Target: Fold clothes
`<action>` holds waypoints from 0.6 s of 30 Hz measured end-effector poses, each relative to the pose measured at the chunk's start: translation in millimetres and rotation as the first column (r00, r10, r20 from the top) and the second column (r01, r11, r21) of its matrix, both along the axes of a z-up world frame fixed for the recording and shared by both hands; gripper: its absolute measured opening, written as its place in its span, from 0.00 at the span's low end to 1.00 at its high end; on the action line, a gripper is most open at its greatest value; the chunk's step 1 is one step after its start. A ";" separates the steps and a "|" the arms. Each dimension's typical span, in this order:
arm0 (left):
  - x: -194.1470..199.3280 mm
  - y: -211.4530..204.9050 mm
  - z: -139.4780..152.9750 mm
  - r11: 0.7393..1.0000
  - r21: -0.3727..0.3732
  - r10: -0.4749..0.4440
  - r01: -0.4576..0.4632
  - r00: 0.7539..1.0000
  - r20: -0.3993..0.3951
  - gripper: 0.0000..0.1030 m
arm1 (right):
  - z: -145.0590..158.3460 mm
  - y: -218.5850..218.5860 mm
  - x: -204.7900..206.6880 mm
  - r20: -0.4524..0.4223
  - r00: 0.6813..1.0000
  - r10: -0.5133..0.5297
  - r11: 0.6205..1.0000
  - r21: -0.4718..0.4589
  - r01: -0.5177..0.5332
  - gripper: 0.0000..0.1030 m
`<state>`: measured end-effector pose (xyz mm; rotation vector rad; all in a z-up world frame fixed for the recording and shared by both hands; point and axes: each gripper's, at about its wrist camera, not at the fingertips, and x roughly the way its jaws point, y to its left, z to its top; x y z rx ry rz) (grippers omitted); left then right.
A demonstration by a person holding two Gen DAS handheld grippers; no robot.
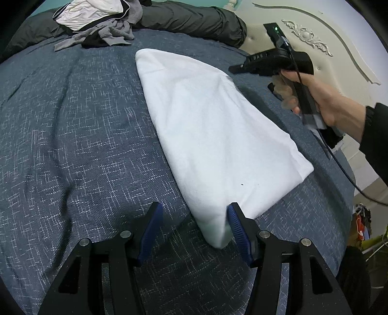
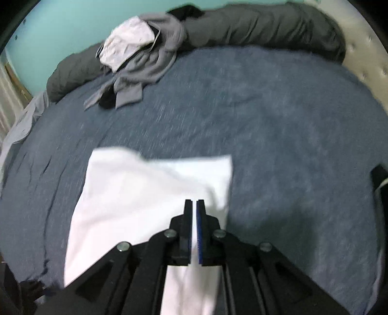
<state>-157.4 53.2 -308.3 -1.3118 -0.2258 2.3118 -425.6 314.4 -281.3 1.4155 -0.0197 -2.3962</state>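
The white garment [image 1: 213, 135] lies folded into a compact panel on the blue bedspread [image 1: 72, 145], with one long edge running diagonally away from the left wrist camera and its near corner reaching in between the left gripper [image 1: 194, 218] fingers. The left gripper stands wide open: its right-hand blue pad [image 1: 236, 225] sits just beside, possibly touching, the near corner, while the opposite pad rests over bare bedspread, so nothing is clamped. This placement suggests the corner is either about to be taken or has just been let go; the frames cannot settle which. The right gripper [image 2: 194, 206] has its fingers drawn almost together with only a thin slit between them, poised above the garment's far portion; no cloth is visible in the slit, so it appears to hold nothing. In the left wrist view this tool is seen raised clear of the fabric in the person's right hand [image 1: 315, 97]. Unfolded laundry [image 1: 97, 24] is heaped at the far edge of the bed against a dark rolled duvet [image 1: 194, 19], well apart from the work area, presumably awaiting its turn. The right wrist view is motion-blurred, so fold lines and garment type cannot be made out, and the garment's near end there is hidden by the gripper body.
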 end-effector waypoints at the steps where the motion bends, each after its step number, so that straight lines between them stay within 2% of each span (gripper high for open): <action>1: 0.9 -0.1 0.0 1.000 -0.001 0.000 0.000 1.000 0.000 0.59 | -3.0 -0.9 2.3 0.010 1.000 -0.004 1.000 0.006 0.004 0.07; 7: 5.8 -1.3 0.3 1.000 -0.004 0.008 -0.008 1.000 0.007 0.59 | -17.1 5.1 2.4 0.045 0.998 -0.053 0.998 0.026 0.051 0.22; 12: 9.1 0.0 0.6 0.999 -0.009 0.036 -0.036 0.999 0.004 0.59 | -26.6 2.2 -0.4 0.038 0.999 -0.027 0.996 0.091 0.024 0.21; 13: 9.2 -2.6 1.4 0.999 -0.007 0.046 -0.046 0.999 0.005 0.59 | -27.1 3.8 -1.4 0.031 0.999 -0.034 0.994 0.103 0.031 0.18; 18: 15.6 -16.2 4.4 0.996 0.002 0.084 -0.084 0.996 0.010 0.59 | -15.6 22.0 5.0 -0.027 0.996 -0.091 0.988 0.120 0.093 0.18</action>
